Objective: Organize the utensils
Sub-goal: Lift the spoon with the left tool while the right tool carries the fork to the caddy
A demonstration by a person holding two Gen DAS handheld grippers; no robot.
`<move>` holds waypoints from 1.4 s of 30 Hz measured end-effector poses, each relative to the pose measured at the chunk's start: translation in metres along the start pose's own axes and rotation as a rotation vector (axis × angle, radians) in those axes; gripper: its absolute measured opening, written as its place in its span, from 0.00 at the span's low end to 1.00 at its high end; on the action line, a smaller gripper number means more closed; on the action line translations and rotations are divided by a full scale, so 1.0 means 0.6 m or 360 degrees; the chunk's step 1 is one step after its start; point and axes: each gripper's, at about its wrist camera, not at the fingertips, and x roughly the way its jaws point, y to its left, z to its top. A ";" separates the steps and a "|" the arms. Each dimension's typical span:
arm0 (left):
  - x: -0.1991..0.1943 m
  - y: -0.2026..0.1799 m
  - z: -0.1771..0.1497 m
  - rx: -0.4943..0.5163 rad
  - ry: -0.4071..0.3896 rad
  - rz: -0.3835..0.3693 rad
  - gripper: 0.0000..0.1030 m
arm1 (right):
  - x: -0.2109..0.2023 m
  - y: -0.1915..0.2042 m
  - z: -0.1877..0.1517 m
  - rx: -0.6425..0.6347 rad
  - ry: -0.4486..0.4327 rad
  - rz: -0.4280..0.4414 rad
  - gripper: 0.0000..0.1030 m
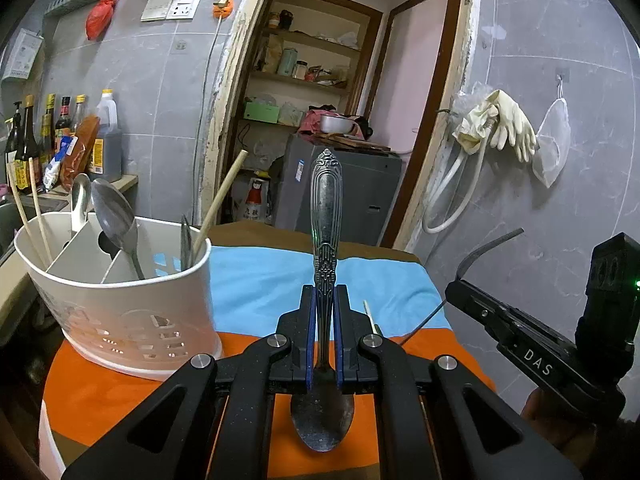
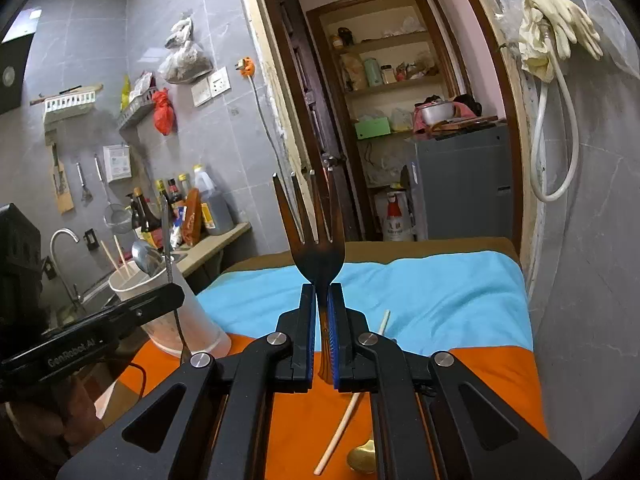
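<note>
Across the lower half of both frames lies an orange and blue cloth (image 1: 260,280). At left of the left wrist view stands a white divided utensil holder (image 1: 132,300) containing spoons and chopsticks. At frame centre, the left gripper (image 1: 324,336) is clamped on an ornate metal spoon (image 1: 326,208), handle up, bowl below the jaws. The right gripper (image 2: 322,336) is clamped on a fork (image 2: 316,224), tines up. One chopstick (image 2: 340,436) lies on the cloth beneath it.

The utensil holder (image 1: 120,292) stands on the table (image 1: 280,280), left of both tools.
</note>
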 end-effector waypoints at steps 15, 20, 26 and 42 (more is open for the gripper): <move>-0.008 0.003 0.010 -0.0016 -0.0021 -0.0020 0.05 | -0.012 0.004 0.001 0.0007 -0.0027 -0.0014 0.04; -0.021 0.003 0.042 -0.0028 -0.0064 -0.0026 0.05 | -0.023 0.023 0.031 -0.0017 -0.0078 0.0014 0.04; -0.051 0.014 0.096 0.0001 -0.0140 0.0016 0.05 | -0.024 0.067 0.086 -0.0076 -0.0150 0.0079 0.04; -0.153 0.227 0.204 -0.0174 -0.0395 0.0279 0.05 | 0.021 0.223 0.189 -0.0128 -0.0323 0.0380 0.04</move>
